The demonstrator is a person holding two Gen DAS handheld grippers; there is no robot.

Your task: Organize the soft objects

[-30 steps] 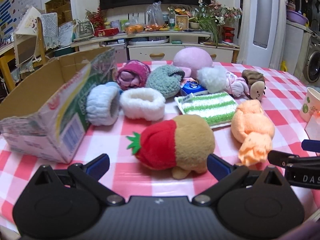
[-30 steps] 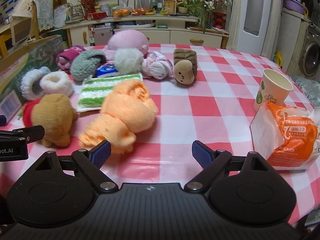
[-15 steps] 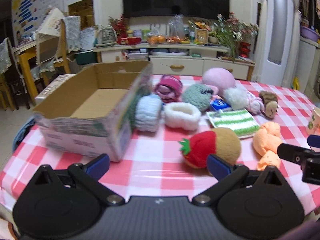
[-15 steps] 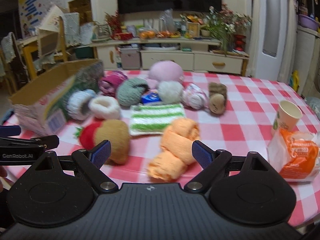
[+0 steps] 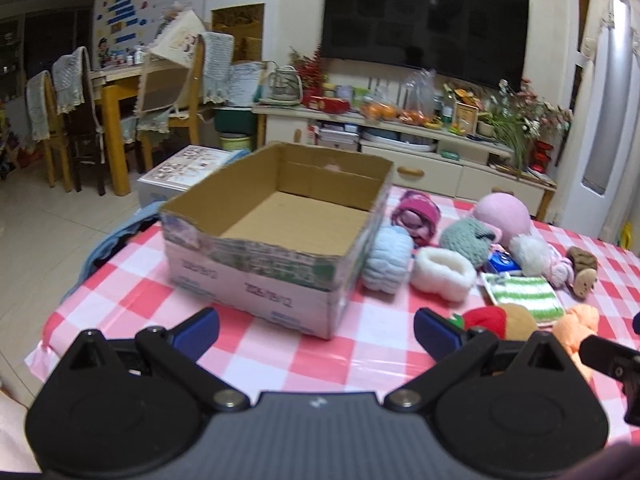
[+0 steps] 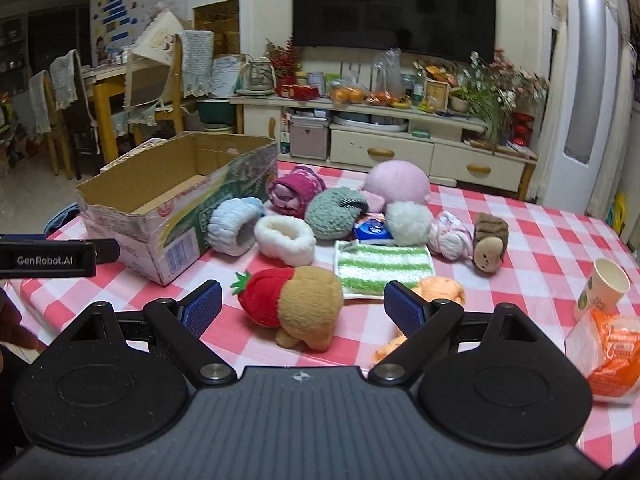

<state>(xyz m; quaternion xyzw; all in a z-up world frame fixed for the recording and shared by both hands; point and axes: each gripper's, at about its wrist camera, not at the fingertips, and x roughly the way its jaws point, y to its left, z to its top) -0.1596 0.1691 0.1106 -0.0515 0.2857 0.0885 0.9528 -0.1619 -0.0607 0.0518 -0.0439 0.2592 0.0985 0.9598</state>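
An open, empty cardboard box [image 5: 280, 240] [image 6: 176, 208] stands on the left of the checked table [image 5: 380, 356]. Right of it lie several soft things: a strawberry plush [image 6: 292, 308] [image 5: 496, 320], an orange cloth bundle [image 6: 436, 292] [image 5: 576, 324], a blue fluffy band [image 5: 388, 258], a white fluffy band [image 6: 286, 238], a green striped cloth [image 6: 384, 266], a pink ball [image 6: 398, 182] and a brown toy [image 6: 490, 242]. My left gripper [image 5: 316, 330] is open in front of the box. My right gripper [image 6: 302, 308] is open, held back from the strawberry plush. Neither holds anything.
A paper cup [image 6: 604, 290] and an orange snack bag [image 6: 608, 354] sit at the table's right edge. Chairs [image 5: 84, 120] and a yellow table stand left on the floor. A sideboard [image 6: 384, 140] and TV are behind.
Both grippers have pulled back and risen from the toys. The left view has swung left, bringing the whole box into sight. Jaws stayed open.
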